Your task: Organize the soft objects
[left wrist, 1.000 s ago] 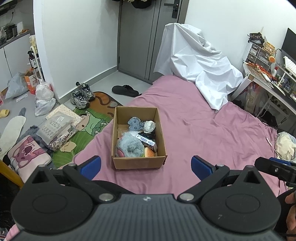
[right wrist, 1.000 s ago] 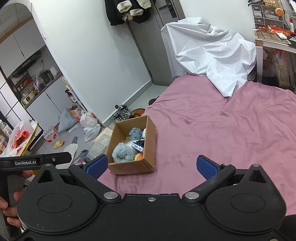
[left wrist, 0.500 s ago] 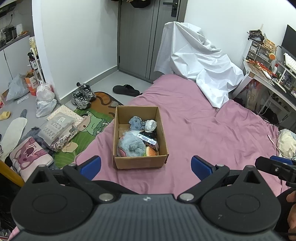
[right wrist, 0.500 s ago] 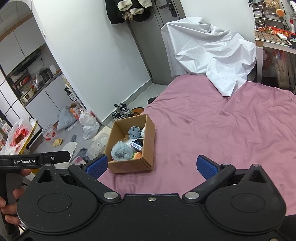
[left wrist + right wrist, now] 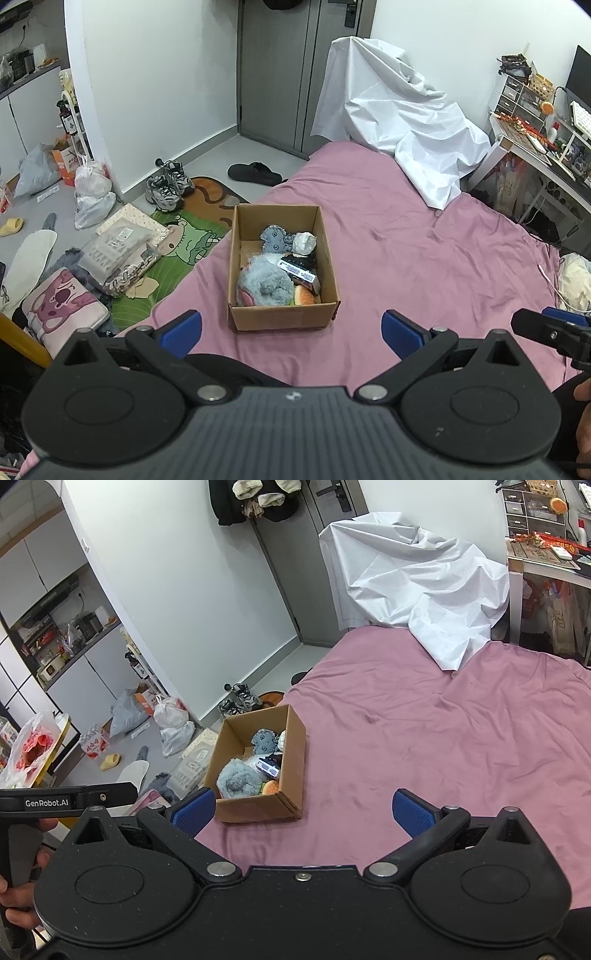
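The bed (image 5: 424,258) is being covered by a pink sheet, and a white cloth (image 5: 399,122) is being draped over its far end. The box (image 5: 282,317) is being carried on the bed's left side, its long axis running near to far, and soft toys (image 5: 264,284) are being held inside it. The left gripper (image 5: 291,328) is being held wide open and empty, the box lying straight ahead of it. The right gripper (image 5: 303,810) is likewise being held wide open and empty, the box lying ahead to its left. The left gripper is judged nearer.
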Motion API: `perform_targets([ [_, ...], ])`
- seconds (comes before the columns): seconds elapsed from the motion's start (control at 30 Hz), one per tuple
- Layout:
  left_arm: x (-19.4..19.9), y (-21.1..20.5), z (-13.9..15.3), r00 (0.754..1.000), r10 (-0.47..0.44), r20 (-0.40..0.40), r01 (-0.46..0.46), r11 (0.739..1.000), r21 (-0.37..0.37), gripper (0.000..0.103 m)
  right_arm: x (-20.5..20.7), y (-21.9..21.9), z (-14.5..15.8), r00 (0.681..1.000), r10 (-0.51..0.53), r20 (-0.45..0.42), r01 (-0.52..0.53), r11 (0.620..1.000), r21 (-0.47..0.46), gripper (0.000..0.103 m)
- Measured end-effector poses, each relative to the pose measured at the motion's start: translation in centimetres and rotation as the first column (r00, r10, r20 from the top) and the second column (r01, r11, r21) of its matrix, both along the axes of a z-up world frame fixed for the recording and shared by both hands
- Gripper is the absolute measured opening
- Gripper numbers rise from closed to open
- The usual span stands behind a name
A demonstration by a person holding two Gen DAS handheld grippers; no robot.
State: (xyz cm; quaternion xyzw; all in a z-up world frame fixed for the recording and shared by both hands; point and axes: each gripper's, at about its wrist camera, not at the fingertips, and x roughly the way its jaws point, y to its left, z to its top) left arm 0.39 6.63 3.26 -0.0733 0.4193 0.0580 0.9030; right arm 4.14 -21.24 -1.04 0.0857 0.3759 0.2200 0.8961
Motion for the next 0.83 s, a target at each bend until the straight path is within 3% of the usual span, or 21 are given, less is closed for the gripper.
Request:
perform_targets([
  [0.83,1.5,-1.6,-0.7,0.998,-0.057,-0.002,0.057,0.998,0.0,0.103,0.7,-0.5,-0.5,1.0,-0.011,-0.01,0.011,1.0,-0.006,0.103],
])
